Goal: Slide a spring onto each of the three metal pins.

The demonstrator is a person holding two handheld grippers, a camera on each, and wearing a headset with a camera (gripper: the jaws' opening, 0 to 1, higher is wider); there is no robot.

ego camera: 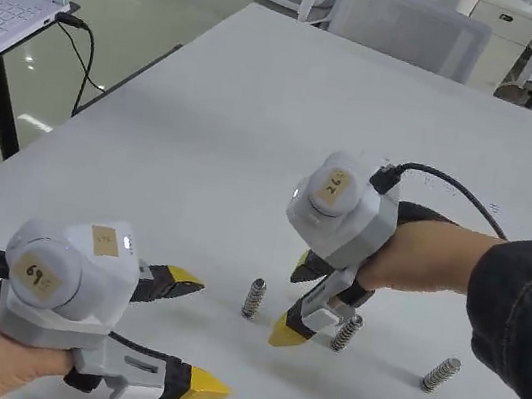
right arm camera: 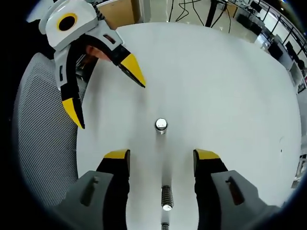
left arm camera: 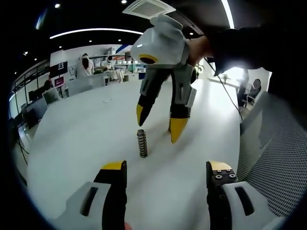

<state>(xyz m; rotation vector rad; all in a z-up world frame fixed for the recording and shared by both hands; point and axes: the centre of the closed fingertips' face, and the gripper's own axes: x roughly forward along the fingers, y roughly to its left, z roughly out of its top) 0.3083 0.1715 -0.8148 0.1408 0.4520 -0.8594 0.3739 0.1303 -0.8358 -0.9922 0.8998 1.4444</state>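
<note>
– White table: wide bare room beyond; its left edge runs near the left gripper, jaws spread, empty.
– Right gripper is likewise spread and empty, tips low between upright spring and tilted spring. Risk: a tip clips and topples either one.

Left gripper and right gripper each have a pale grey housing, black jaws and yellow tips. Atop each housing is a tan sticker; the left reads "69". A black cable leaves the housing's rear. Two screws sit ahead of the left housing. The right sleeve is dark.
</note>
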